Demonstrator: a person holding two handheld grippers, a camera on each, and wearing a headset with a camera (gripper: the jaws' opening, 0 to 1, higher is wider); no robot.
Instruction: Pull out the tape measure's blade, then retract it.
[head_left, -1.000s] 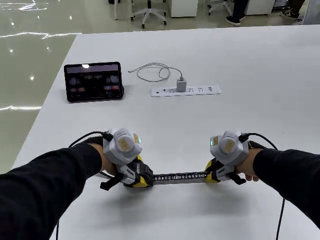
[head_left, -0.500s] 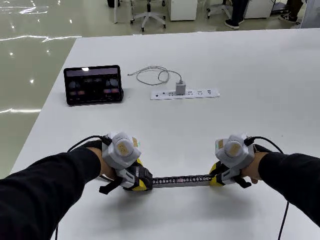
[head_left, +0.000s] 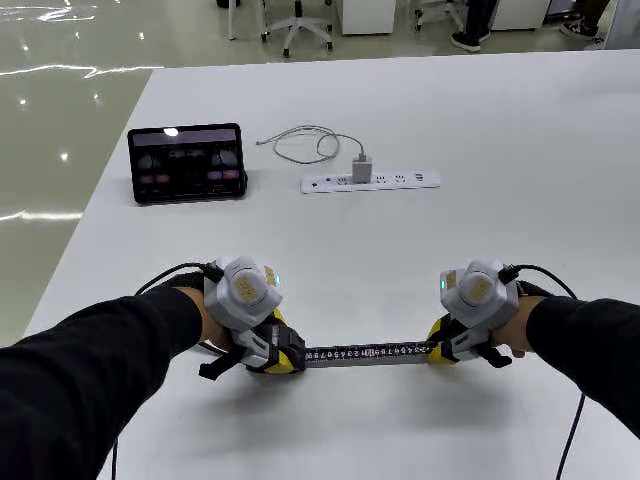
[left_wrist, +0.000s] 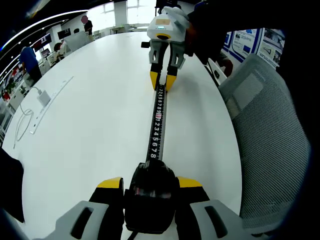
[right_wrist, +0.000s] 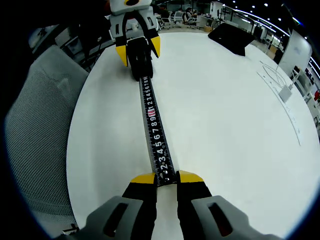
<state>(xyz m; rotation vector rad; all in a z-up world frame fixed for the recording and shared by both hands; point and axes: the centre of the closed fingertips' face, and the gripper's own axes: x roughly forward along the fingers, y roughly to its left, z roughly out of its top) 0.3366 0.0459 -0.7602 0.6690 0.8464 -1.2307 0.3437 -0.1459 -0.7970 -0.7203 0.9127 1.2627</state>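
Tape measure (head_left: 286, 356): case at 7 o'clock on table (head_left: 400, 250), clamped in left gripper (left_wrist: 150, 184). Blade (head_left: 365, 352) out flat toward 3 o'clock, tip pinched tight in right gripper (right_wrist: 167, 179). Risk of whip-back on a slipped pinch under spring tension; kink from uneven lift.

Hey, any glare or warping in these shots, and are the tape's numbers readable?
Head view: lights glare off the shiny floor; the table is evenly lit, shadows soft. Left gripper view: fisheye bows the table edge, yet the blade shows sharp numbers. Right gripper view: same bowing, numbers clear at the near end.
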